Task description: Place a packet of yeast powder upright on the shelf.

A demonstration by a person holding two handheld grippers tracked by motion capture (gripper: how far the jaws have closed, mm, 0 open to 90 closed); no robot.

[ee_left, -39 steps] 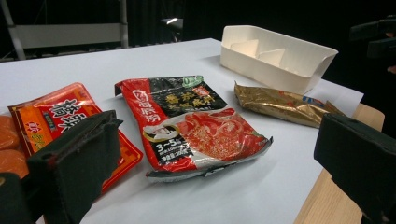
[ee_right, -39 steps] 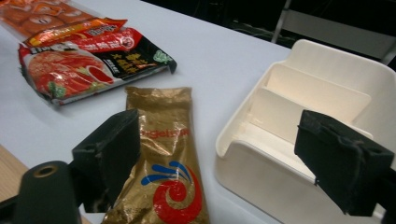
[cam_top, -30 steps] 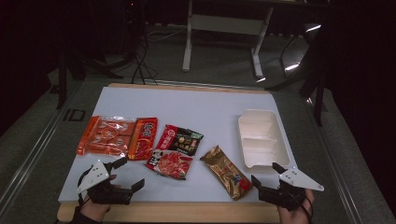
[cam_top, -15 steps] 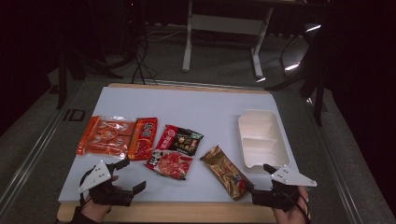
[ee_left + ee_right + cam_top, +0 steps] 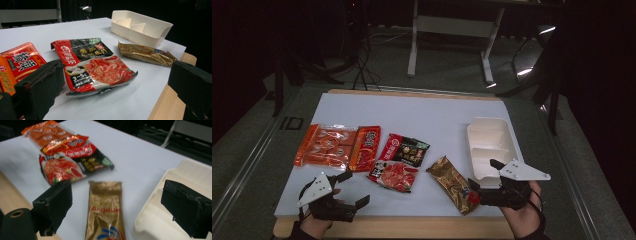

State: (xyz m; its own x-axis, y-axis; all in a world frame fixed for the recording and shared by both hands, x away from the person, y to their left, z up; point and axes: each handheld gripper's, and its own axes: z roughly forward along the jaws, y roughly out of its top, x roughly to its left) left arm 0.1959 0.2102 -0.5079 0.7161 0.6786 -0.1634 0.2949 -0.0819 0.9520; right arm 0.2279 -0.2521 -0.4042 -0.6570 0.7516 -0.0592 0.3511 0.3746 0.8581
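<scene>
Right gripper low at table's near edge, jaws wide apart, straddling gold snack packet beside white tray. Left gripper resting near red soup-base packet, jaws apart too.

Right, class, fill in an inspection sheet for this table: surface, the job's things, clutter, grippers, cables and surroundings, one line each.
Surface: white tabletop with a wooden front edge, bare at the back.
Job's things: gold packet lying flat, beside the white divided tray; whether they touch cannot be told.
Clutter: red-and-black soup packet, red packet and orange packet in a row at the left.
Grippers: right gripper open, jaws pointing at the gold packet's near end; left gripper open, holding nothing.
Cables: dark cables on the floor behind the table.
Surroundings: dim room, white metal stand legs beyond the table.
</scene>
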